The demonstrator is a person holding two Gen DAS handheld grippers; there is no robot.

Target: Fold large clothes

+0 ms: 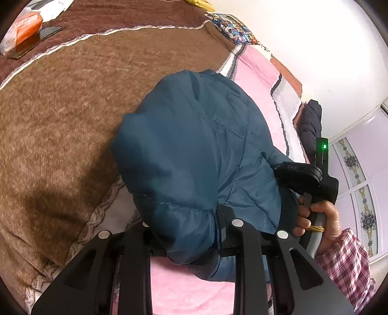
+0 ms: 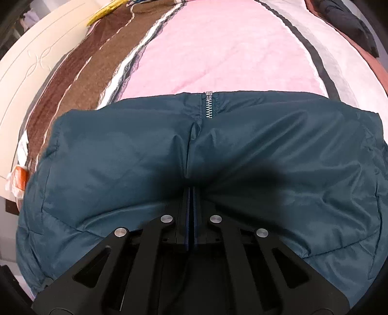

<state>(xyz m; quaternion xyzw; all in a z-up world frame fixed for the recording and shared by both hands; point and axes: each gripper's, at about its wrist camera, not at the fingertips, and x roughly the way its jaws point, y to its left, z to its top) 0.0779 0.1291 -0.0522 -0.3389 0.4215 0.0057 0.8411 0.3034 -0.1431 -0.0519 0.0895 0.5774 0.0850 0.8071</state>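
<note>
The left gripper (image 1: pixel 186 232) is pinching a thick fold of the teal quilted puffer jacket (image 1: pixel 194 150) between its fingers; it should be keeping this bite deep so the slippery shell is not sliding out. The right gripper (image 2: pixel 191 193), fingers pressed together with nothing visible between them, is resting on the padded cloth. The jacket is lying bunched on the pink and brown bed blanket (image 2: pixel 218 48), zipper (image 2: pixel 208 106) closed.

Brown fuzzy blanket (image 1: pixel 72 101) covers my left, pink quilt (image 2: pixel 218 48) on the right. Far left there's an orange packet (image 1: pixel 26 21) next to a dark phone (image 1: pixel 46 32); cream headboard (image 2: pixel 36 60) beyond.
</note>
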